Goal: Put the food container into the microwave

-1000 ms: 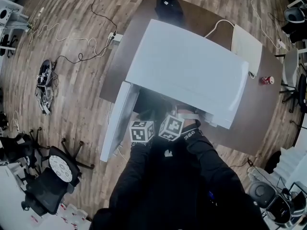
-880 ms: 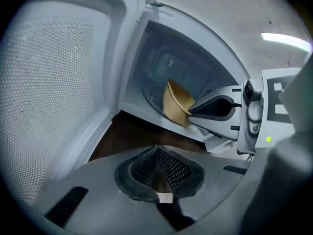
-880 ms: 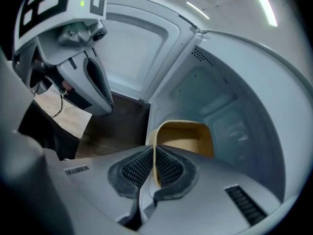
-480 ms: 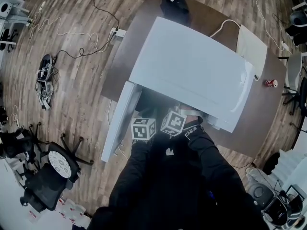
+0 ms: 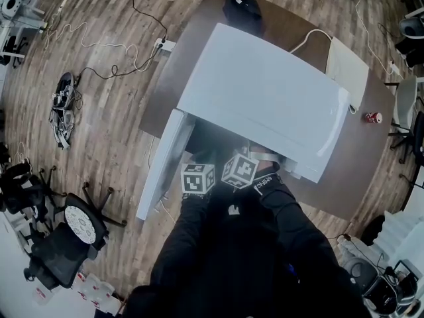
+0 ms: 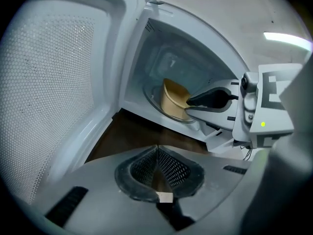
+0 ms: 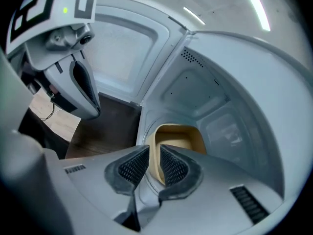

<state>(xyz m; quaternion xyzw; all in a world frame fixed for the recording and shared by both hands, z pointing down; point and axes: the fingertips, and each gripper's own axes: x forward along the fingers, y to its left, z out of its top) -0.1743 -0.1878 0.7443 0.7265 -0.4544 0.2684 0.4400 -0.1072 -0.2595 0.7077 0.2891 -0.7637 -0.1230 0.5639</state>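
Note:
A white microwave (image 5: pixel 265 91) stands on a brown table (image 5: pixel 344 164), its door (image 5: pixel 162 161) swung open to the left. The tan food container (image 7: pixel 178 136) sits inside on the glass turntable (image 6: pixel 156 109). My right gripper (image 7: pixel 154 151) reaches into the cavity, its jaws closed to a narrow gap on the container's near wall. My left gripper (image 6: pixel 157 148) hangs shut and empty in front of the opening, beside the door's inner face (image 6: pixel 54 82). In the head view only the marker cubes (image 5: pixel 197 179) show; the microwave's top hides the jaws.
On the table behind the microwave lie a black object (image 5: pixel 242 5), a white sheet (image 5: pixel 348 61) and a red can (image 5: pixel 373 117). Cables (image 5: pixel 63 108) and a power strip (image 5: pixel 162 45) lie on the wood floor at left. Office chairs (image 5: pixel 66 234) stand at lower left.
Both grippers stay at the microwave's opening. Only the head view has shifted slightly.

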